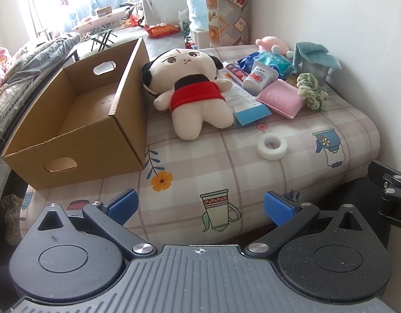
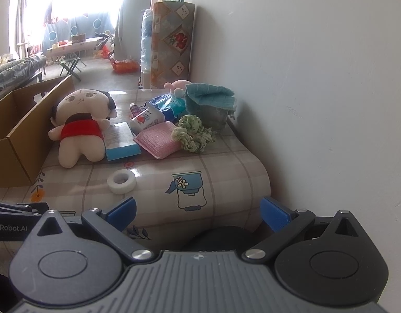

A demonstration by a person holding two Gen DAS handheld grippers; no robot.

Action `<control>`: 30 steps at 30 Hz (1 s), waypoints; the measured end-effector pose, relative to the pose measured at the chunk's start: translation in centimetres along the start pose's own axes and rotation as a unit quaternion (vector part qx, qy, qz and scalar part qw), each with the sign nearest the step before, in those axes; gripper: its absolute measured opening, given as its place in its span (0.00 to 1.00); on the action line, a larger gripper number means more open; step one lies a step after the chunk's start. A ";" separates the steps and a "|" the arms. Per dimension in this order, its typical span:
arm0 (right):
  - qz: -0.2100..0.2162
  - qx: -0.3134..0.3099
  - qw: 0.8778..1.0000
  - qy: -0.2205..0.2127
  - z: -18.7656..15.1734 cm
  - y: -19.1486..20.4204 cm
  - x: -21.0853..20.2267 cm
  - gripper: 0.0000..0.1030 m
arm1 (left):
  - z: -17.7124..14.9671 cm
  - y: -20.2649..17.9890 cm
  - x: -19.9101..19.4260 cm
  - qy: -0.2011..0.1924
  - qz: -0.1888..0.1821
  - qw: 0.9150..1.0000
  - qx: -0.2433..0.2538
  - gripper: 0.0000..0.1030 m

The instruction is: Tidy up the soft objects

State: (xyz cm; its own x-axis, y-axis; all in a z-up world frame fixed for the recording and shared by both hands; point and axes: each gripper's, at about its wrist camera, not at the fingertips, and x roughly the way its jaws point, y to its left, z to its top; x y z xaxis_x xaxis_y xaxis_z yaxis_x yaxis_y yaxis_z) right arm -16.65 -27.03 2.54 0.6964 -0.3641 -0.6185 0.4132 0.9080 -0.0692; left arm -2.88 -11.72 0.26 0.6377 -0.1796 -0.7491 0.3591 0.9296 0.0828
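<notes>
A plush doll (image 1: 192,91) in a red top lies against an open cardboard box (image 1: 78,120) on the patterned table; it also shows in the right wrist view (image 2: 80,127). Behind it lie a pink sponge (image 1: 281,99), a green scrunchie (image 1: 312,91), a teal towel (image 1: 315,54) over a grey container, and a pink plush (image 1: 273,43). My left gripper (image 1: 200,206) is open and empty at the table's near edge. My right gripper (image 2: 199,212) is open and empty, near the table's right corner by the wall.
A white tape roll (image 1: 272,146) lies in front of the doll. A blue-white carton (image 1: 247,101), a tube (image 1: 257,77) and a blue packet (image 1: 268,61) are among the soft things. The wall (image 2: 317,78) runs along the right.
</notes>
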 end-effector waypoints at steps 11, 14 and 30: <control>0.001 -0.002 1.000 -0.001 0.0 0.2 0.0 1.00 | 0.1 0.2 0.0 0.002 0.001 1.000 -0.003 1.00; 0.001 -0.002 1.000 -0.001 0.0 0.2 0.0 1.00 | 0.0 0.3 0.1 0.004 0.002 1.000 -0.004 1.00; 0.003 -0.007 1.000 -0.004 0.1 0.6 0.0 1.00 | 0.2 0.5 0.3 0.008 0.003 1.000 -0.006 1.00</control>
State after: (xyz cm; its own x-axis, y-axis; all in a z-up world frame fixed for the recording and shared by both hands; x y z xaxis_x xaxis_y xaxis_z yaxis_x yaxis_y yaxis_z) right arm -16.32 -26.52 2.62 0.7036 -0.3598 -0.6127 0.4005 0.9131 -0.0762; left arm -2.37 -11.39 0.16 0.6283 -0.1688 -0.7594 0.3474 0.9343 0.0797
